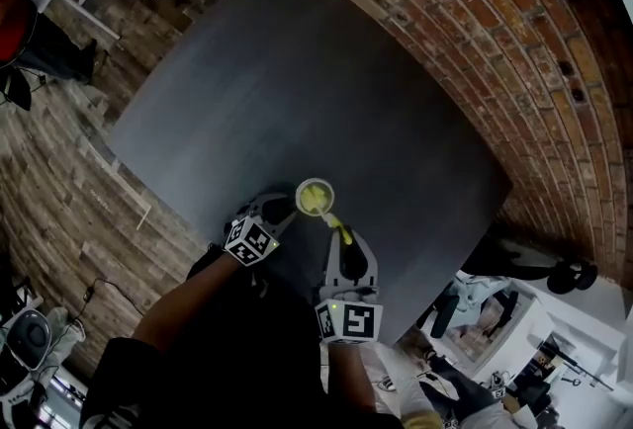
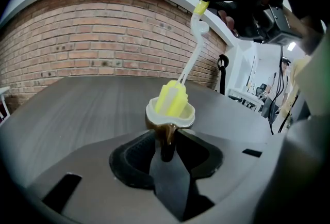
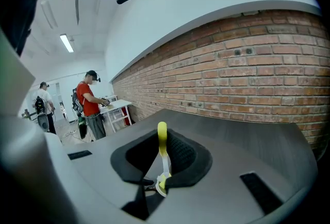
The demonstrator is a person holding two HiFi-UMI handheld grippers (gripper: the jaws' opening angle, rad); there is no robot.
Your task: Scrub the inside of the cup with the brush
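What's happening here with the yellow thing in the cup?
A person is cleaning a cup. The left gripper pinches the cup to steady it on the dark table. The right gripper holds the brush by its handle from above, and the yellow head sits inside the cup, poking out over the rim.

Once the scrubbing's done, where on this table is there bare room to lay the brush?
Nearly the whole table is bare: the wide stretch between the cup and the brick wall, plus the left corner. Only the near edge is crowded, where the left gripper grips the cup and the right gripper the brush.
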